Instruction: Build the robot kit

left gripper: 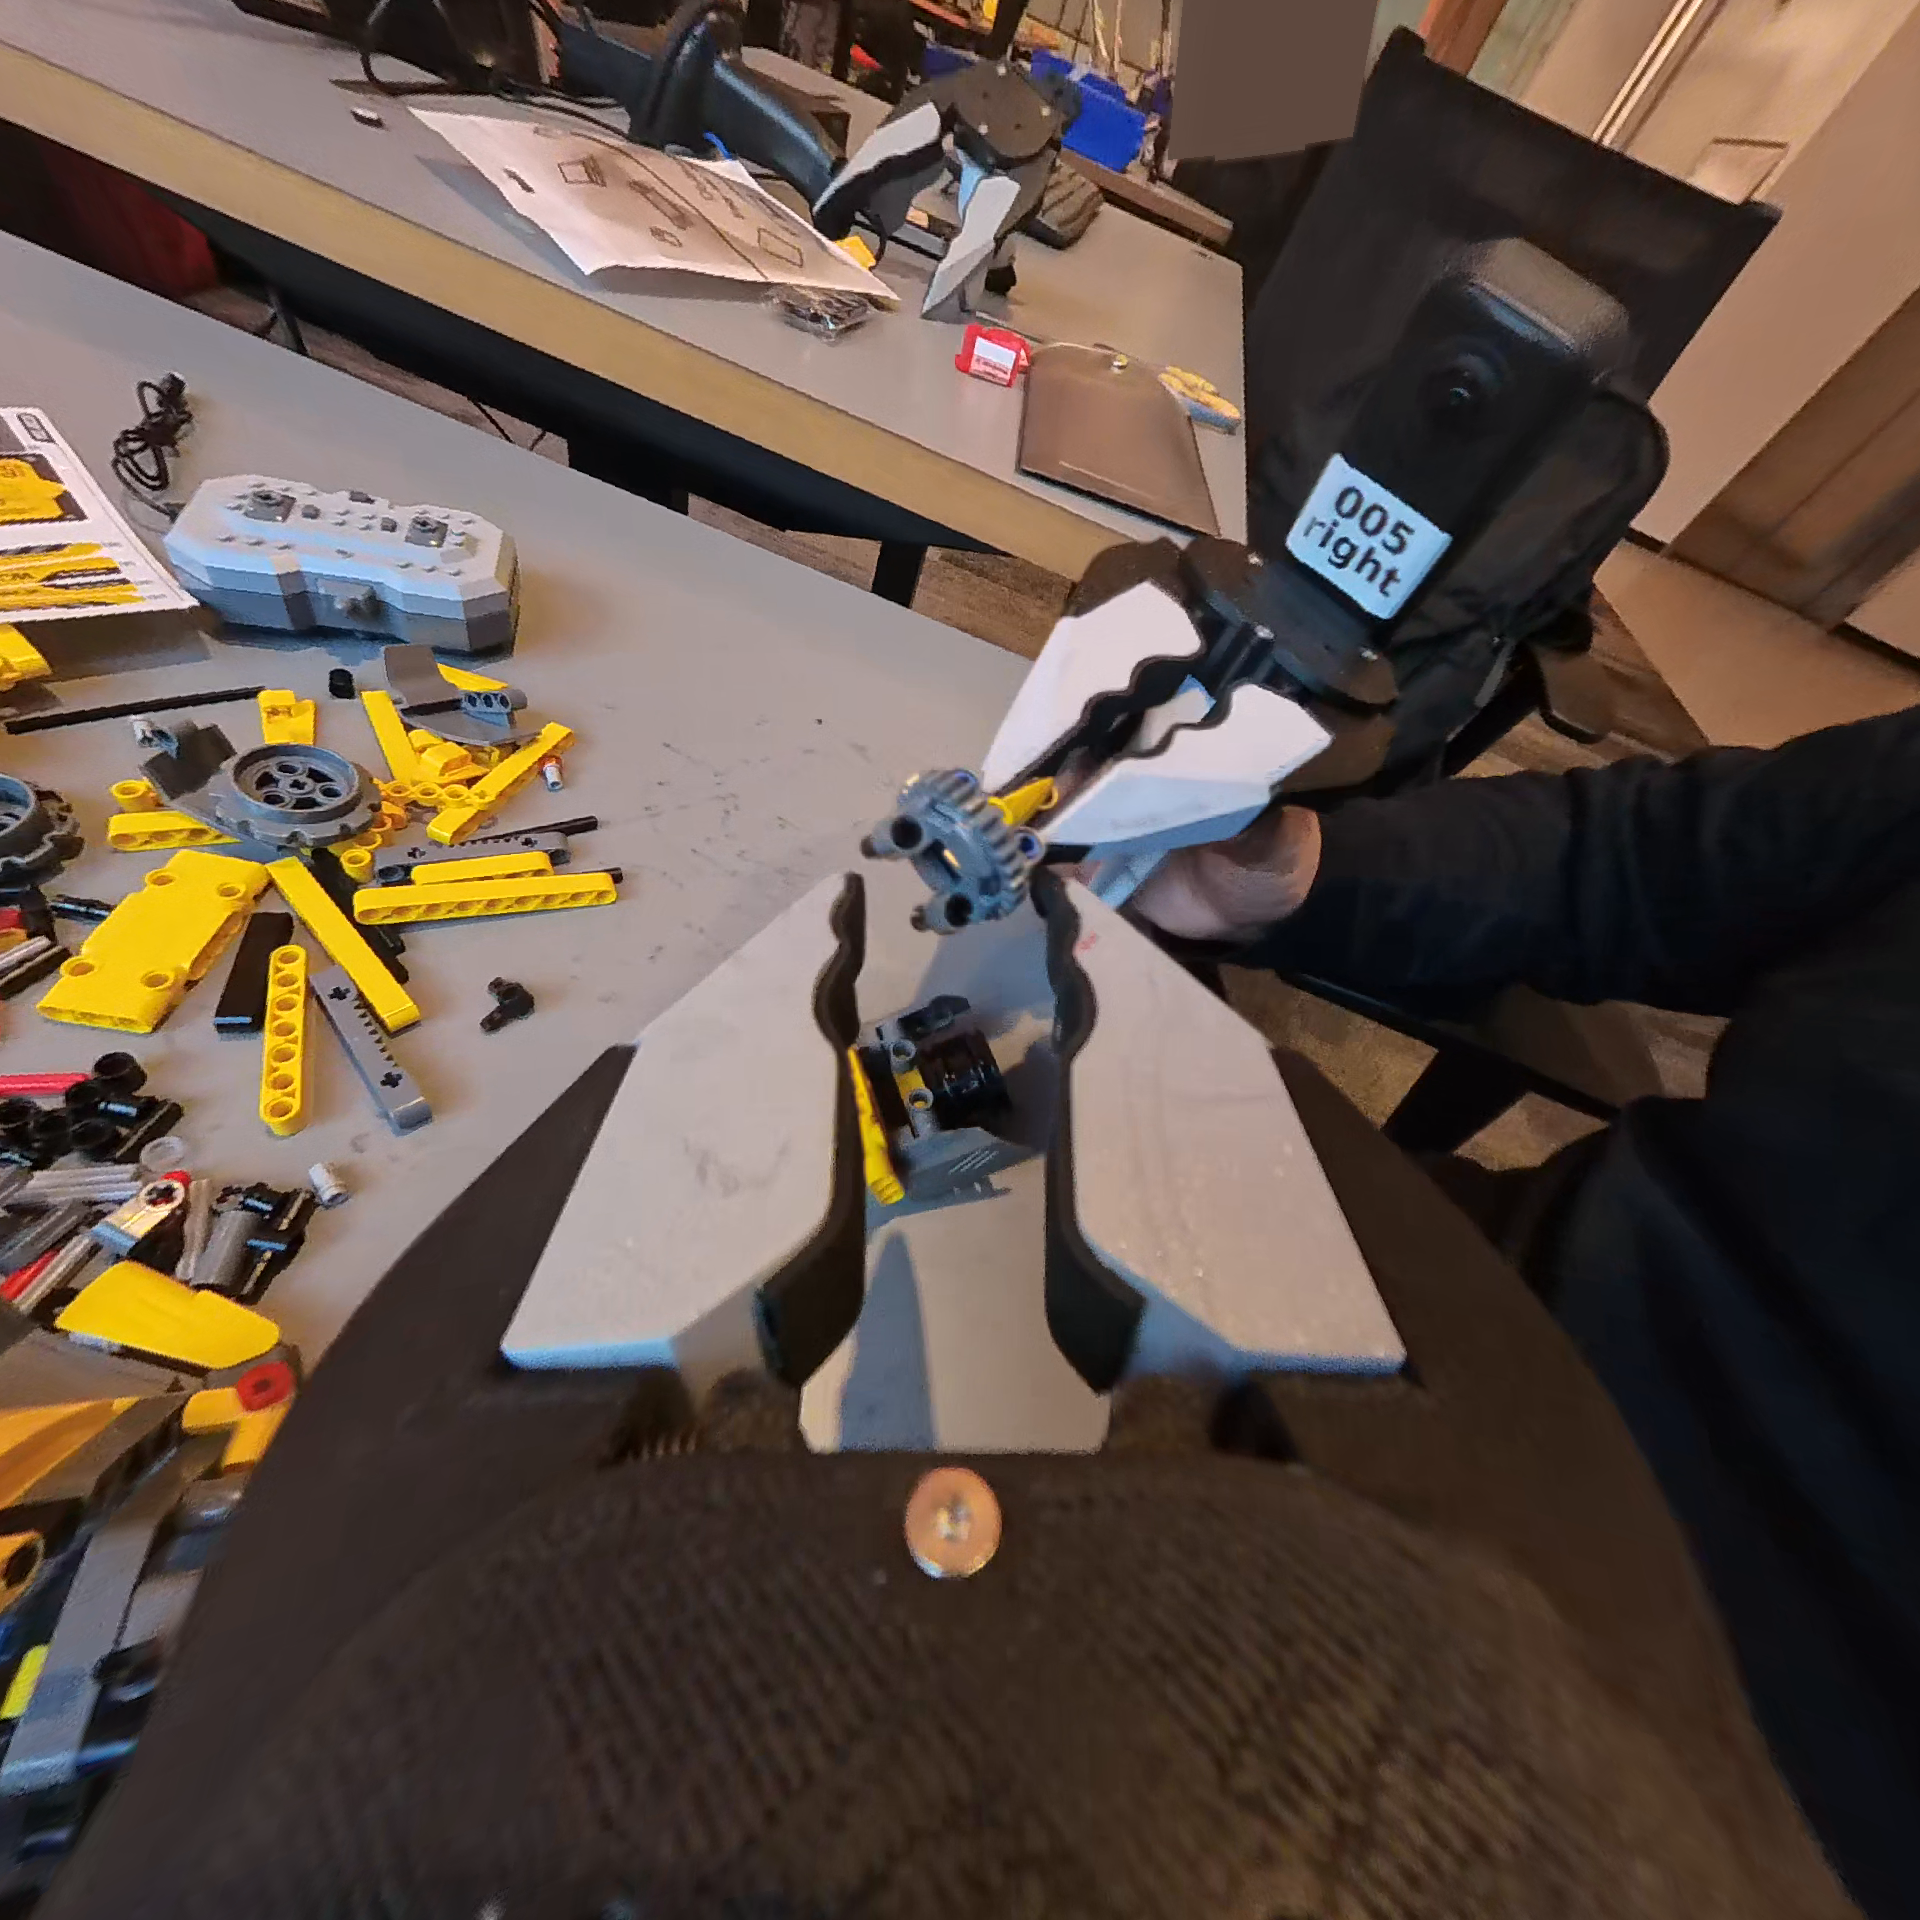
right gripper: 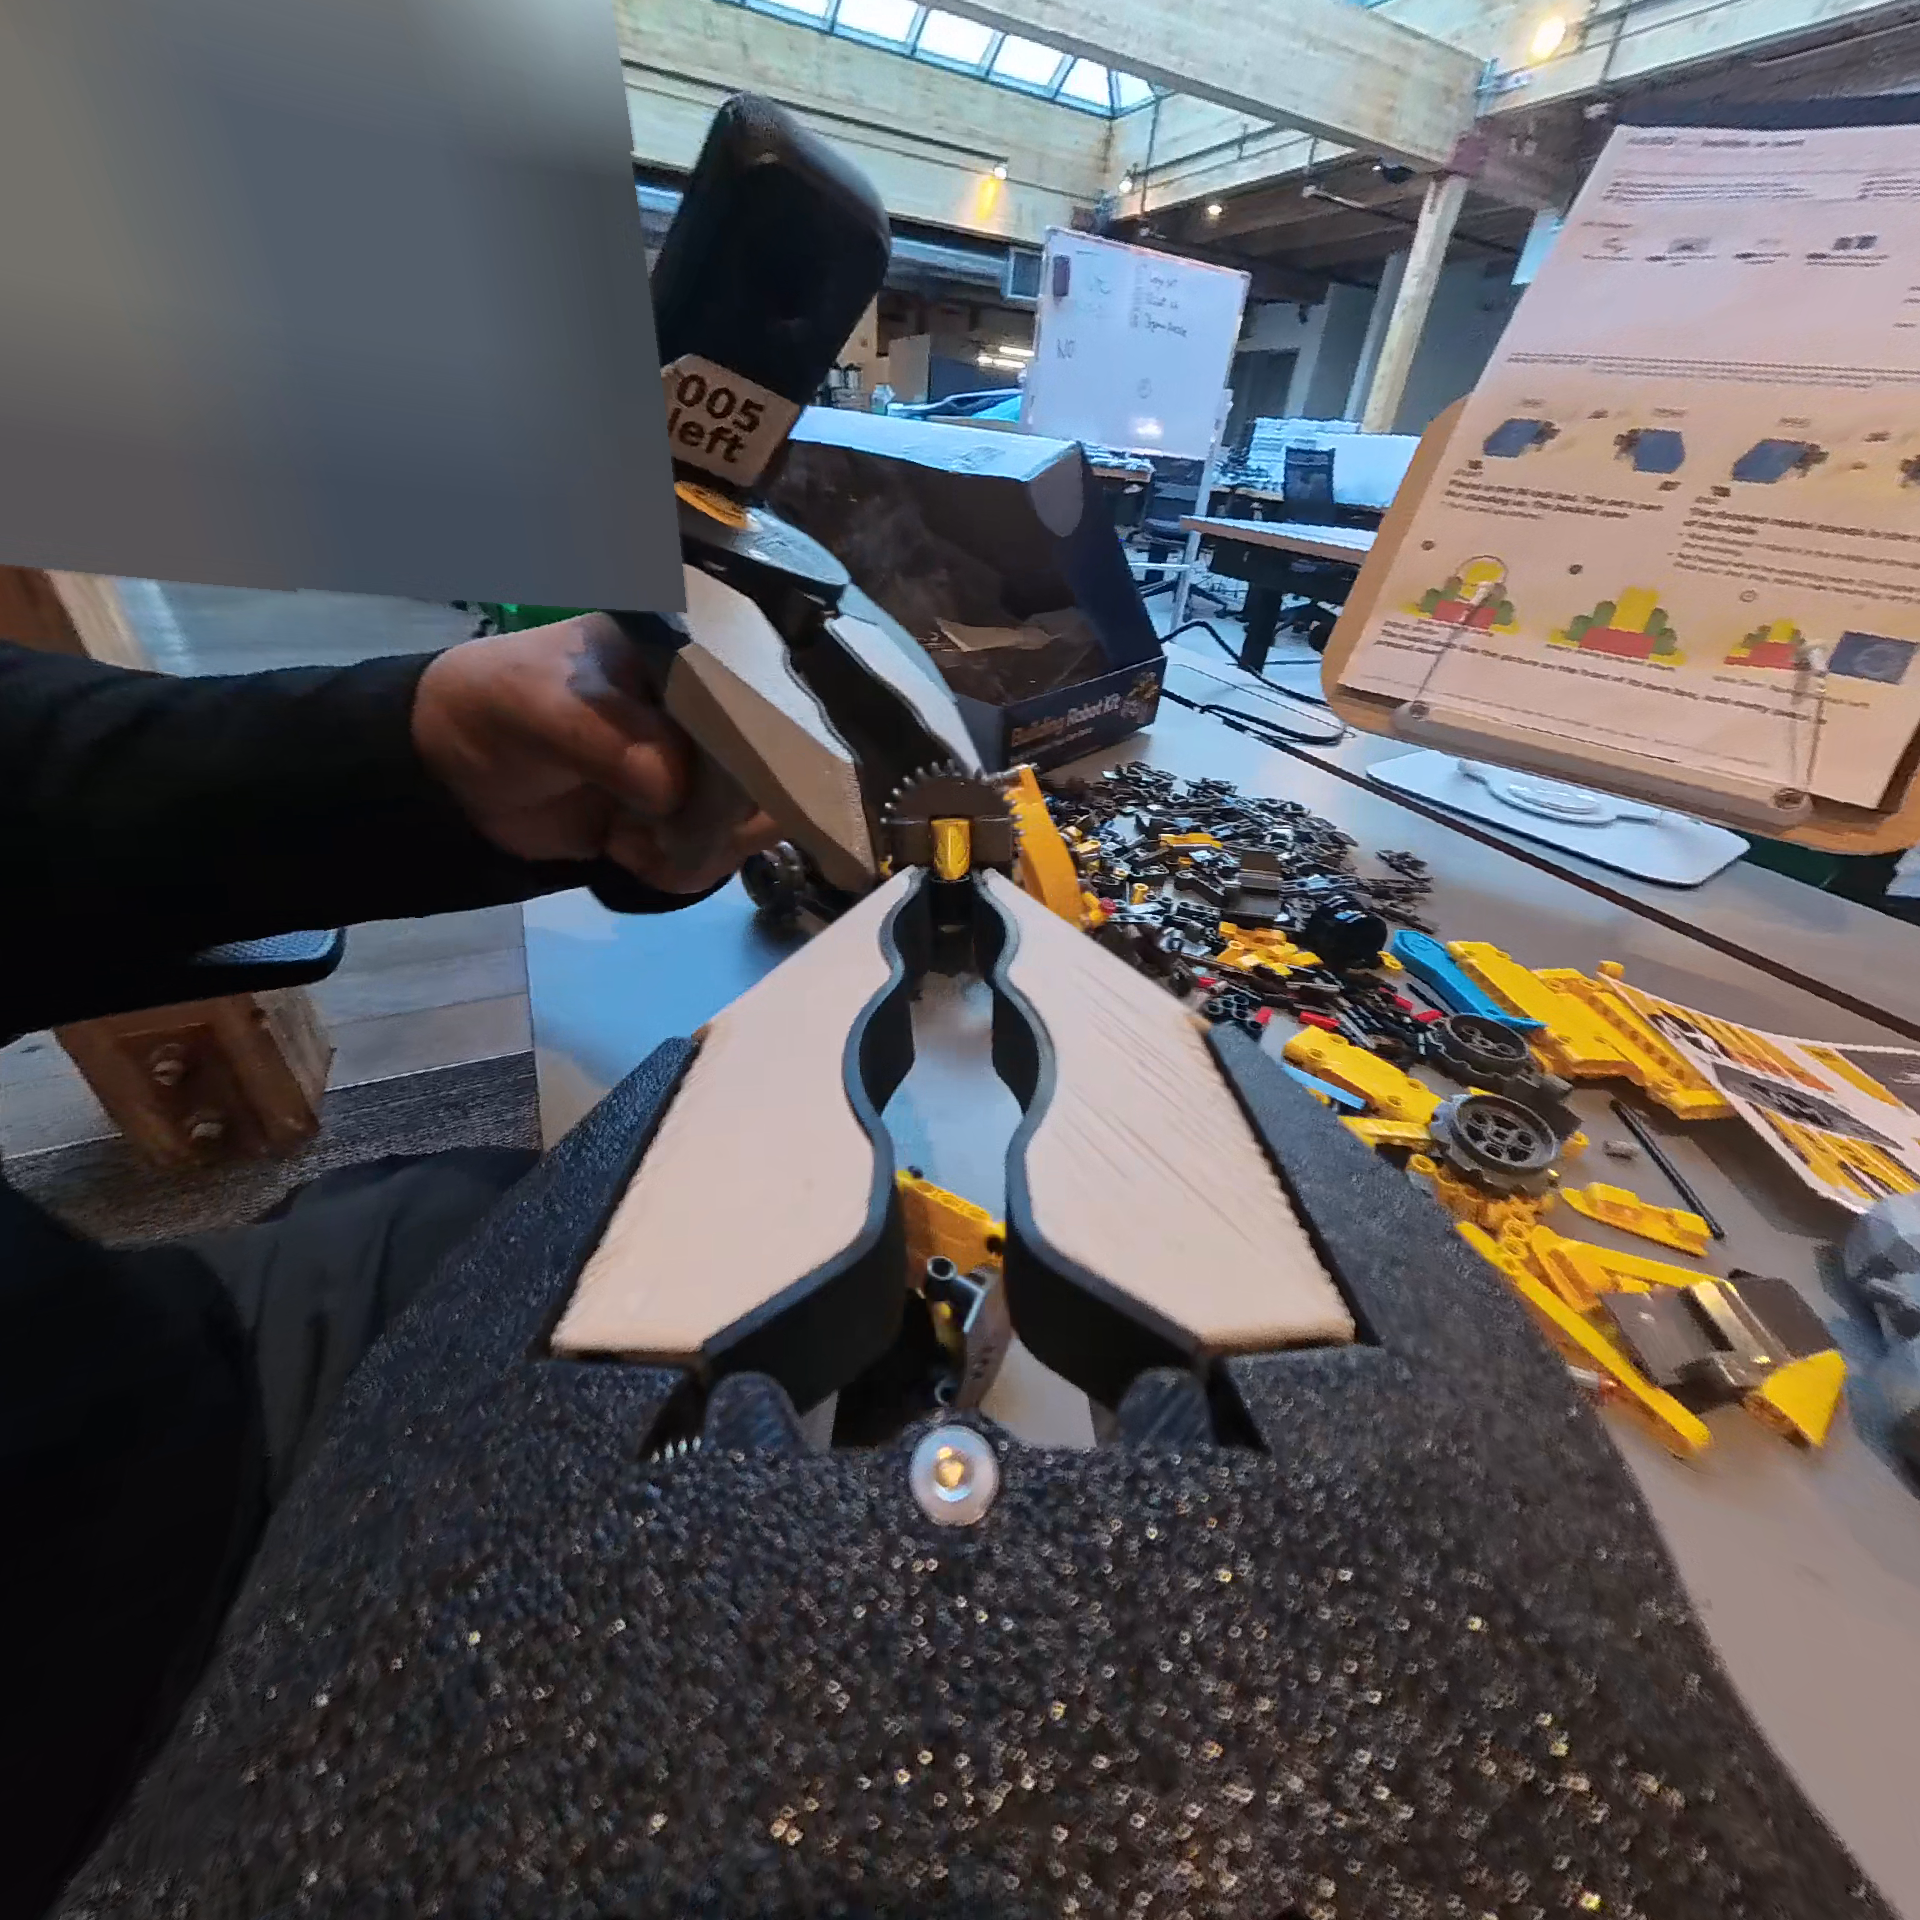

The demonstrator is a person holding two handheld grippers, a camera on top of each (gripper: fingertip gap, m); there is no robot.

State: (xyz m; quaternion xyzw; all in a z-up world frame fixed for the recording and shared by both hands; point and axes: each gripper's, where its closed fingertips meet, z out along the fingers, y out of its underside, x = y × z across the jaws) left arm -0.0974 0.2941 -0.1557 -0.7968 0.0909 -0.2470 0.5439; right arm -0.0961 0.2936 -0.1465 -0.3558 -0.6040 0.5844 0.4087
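Note:
My right gripper is shut on a short yellow and black pin piece that carries a grey toothed gear. It holds this above the grey table. In the left wrist view the same gear, with grey pins sticking out of it, sits at the tips of my right gripper. My left gripper is open, its fingertips on either side of the gear and close to it; contact is unclear. A small black, grey and yellow sub-assembly lies on the table under it.
Loose yellow, black and grey building parts cover the table's left side, with a grey battery box and a booklet. A second table behind holds papers and another gripper. A box and an instruction board stand beyond the parts. Less than 4 cm separates the two grippers' tips.

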